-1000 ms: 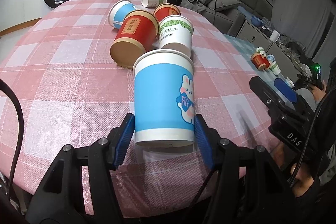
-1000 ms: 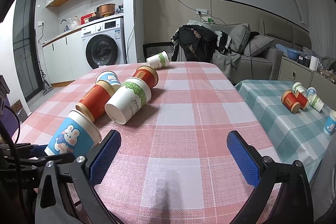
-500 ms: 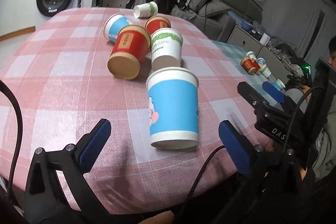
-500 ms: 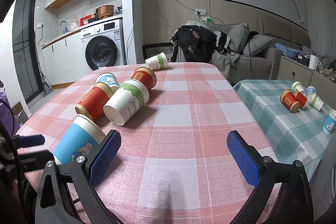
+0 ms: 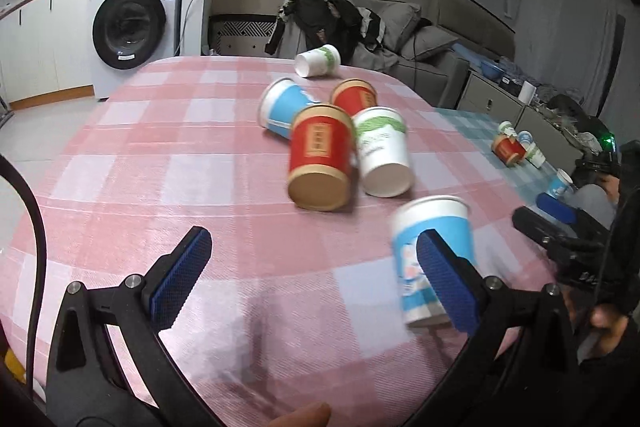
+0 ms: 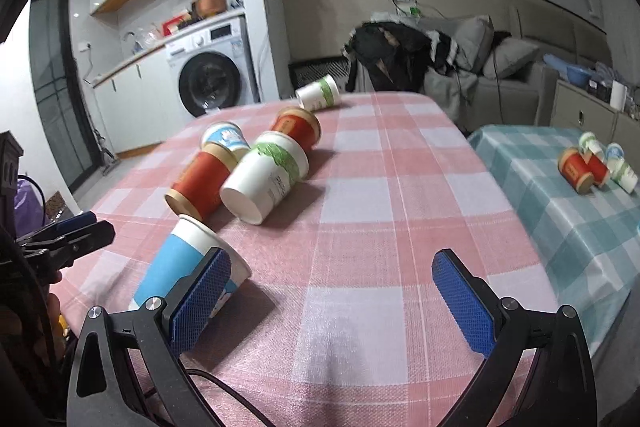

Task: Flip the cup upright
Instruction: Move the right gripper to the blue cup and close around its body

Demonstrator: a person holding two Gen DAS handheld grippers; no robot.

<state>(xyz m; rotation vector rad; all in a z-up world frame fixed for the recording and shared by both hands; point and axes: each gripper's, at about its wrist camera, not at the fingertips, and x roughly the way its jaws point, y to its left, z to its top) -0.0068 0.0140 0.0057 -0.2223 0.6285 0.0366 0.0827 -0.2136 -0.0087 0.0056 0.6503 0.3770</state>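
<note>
The blue cup (image 5: 432, 259) stands upright near the edge of the pink table (image 5: 224, 187), at about four o'clock in the left view. The left gripper (image 5: 312, 279) is spread wide, holding nothing. The right gripper (image 6: 332, 299) is wide apart too. At twelve o'clock lie a red cup (image 5: 320, 159) and a white cup (image 5: 384, 155), touching.

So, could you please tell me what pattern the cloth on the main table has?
Pink-and-white checks on the tablecloth, clearest in the right wrist view.
</note>
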